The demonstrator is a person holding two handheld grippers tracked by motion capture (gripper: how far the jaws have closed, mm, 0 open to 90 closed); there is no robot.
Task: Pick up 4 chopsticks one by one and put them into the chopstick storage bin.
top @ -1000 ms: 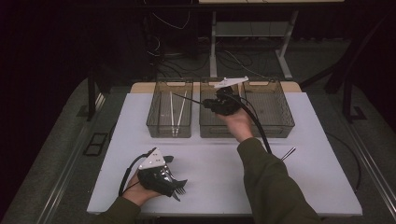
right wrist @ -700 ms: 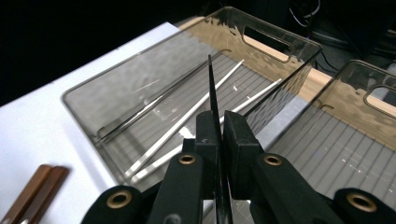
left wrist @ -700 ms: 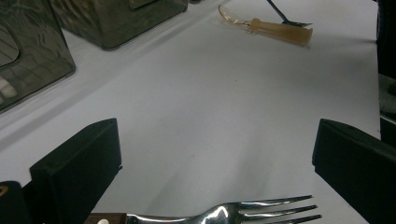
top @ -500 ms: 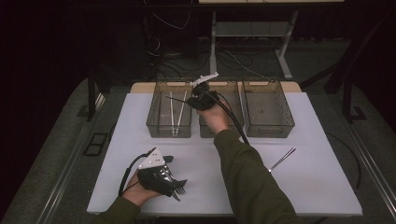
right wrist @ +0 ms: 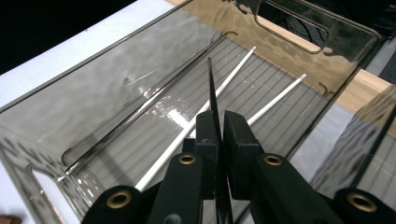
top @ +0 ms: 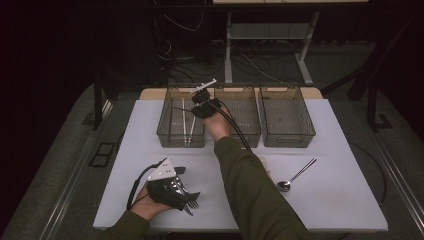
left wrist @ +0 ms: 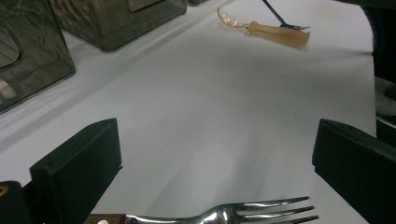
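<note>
The right hand-held gripper [top: 196, 106] is held up over the left bin [top: 181, 119], jaws clamped tight on a thin black stick [right wrist: 212, 100], probably a chopstick. Two white chopsticks [right wrist: 205, 109] are seen lying flat on the ribbed floor of that bin. The left hand-held gripper [top: 186, 199] is parked low at the near edge of the white desk [top: 150, 135], jaws spread wide, with a fork [left wrist: 233, 215] lying between them, not gripped. A metal spoon [top: 296, 176] is left on the desk to the right, well apart from the bins.
</note>
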